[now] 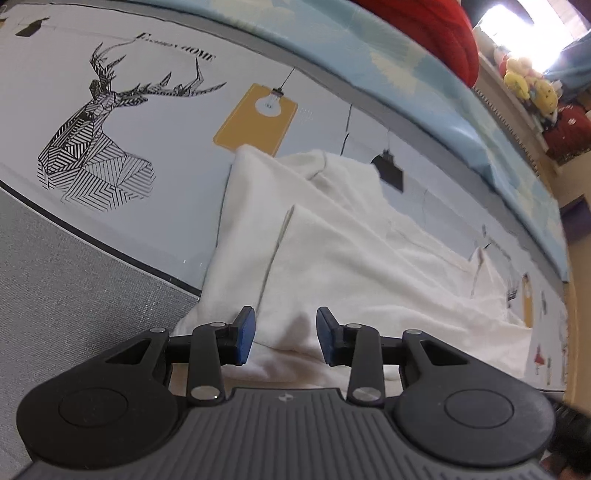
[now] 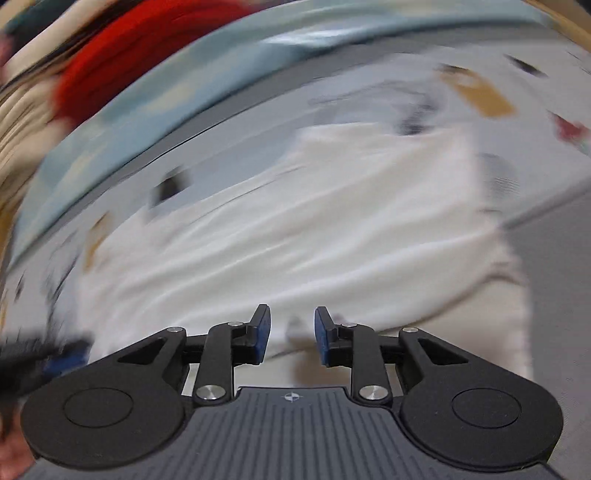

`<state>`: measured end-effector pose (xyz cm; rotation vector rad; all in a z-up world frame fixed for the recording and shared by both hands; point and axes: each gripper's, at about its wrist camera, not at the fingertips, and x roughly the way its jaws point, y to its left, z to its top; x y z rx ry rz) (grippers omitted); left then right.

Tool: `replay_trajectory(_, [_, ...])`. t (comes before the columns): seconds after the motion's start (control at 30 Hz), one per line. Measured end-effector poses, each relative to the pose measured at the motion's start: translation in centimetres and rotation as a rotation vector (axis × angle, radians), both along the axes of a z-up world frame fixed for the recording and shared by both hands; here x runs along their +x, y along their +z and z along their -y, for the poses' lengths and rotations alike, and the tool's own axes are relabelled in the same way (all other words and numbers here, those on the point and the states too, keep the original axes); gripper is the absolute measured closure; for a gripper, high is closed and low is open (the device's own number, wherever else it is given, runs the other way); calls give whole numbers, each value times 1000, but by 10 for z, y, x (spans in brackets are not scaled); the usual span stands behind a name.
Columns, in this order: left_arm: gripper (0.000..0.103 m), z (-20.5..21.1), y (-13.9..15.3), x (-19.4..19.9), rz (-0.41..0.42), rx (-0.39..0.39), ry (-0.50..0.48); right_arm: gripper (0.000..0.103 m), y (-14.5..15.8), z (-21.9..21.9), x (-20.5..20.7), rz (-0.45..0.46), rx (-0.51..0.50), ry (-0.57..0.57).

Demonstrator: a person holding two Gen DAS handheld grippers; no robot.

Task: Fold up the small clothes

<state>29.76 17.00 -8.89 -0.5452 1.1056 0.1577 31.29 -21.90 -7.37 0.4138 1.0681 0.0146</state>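
Both your left gripper (image 1: 285, 334) and right gripper (image 2: 291, 334) are spread, empty, with the white garment (image 1: 332, 240) just ahead of the jaws; closing now risks pinching one loose layer.

A pale printed cover (image 1: 177, 122) spreads across the surface, showing a striped black deer head (image 1: 96, 147), a yellow panel with a light bulb (image 1: 258, 120) and small black hanging shapes. A grey textured band (image 1: 66, 280) borders it on the near side, and a light blue cloud-patterned sheet (image 1: 424, 77) runs along the far side. A red bundle (image 1: 428, 26) sits beyond that. Yellow plush toys (image 1: 532, 83) line a ledge under a glaring bright window (image 1: 524, 33).
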Motion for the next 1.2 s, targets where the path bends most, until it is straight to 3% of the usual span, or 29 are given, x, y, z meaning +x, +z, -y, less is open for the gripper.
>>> replay_trajectory(0.13, [63, 2, -9, 5, -25, 20, 1, 76, 0, 34, 10, -12, 34, -171])
replay_trajectory(0.27, [63, 9, -18, 11, -45, 53, -17, 76, 6, 60, 13, 18, 41, -267])
replay_trajectory(0.33, [74, 14, -19, 11, -46, 94, -38, 76, 5, 68, 13, 22, 42, -309])
replay_trajectory(0.37, [93, 17, -17, 11, -41, 126, -55, 76, 5, 70, 14, 20, 48, -326])
replay_trajectory(0.4, [98, 19, -14, 10, -27, 169, -69, 76, 4, 74, 15, 16, 55, -342])
replay_trajectory(0.5, [102, 14, 8, 1, 61, 197, -13, 76, 1, 79, 18, 3, 75, -358])
replay_trajectory(0.57, [102, 12, 24, -5, 99, 233, 9, 76, 1, 77, 19, 5, 77, -358])
replay_trajectory(0.63, [102, 16, 26, -9, 56, 337, 24, 75, 0, 73, 19, -3, 78, -358])
replay_trajectory(0.67, [102, 13, 22, -10, 27, 343, 46, 75, -6, 72, 22, -16, 85, -364])
replay_trajectory(0.77, [101, 2, 15, -12, -23, 290, 101, 75, -22, 77, 18, -96, 91, -424])
replay_trajectory(0.9, [99, 1, 34, -13, 82, 297, 105, 73, -24, 84, 11, -127, -5, -518])
replay_trajectory(0.97, [95, 7, 35, -9, 104, 284, 44, 73, -21, 87, 7, -105, -30, -556])
replay_trajectory(1.07, [78, 23, 14, 3, 7, 227, -86, 73, -13, 86, 6, -27, -7, -542])
replay_trajectory(1.13, [78, 25, -8, 4, -91, 190, -100, 72, -23, 88, 8, -51, 96, -526])
replay_trajectory(1.2, [78, 26, -5, 3, -77, 194, -90, 72, -33, 92, 4, -112, 118, -580])
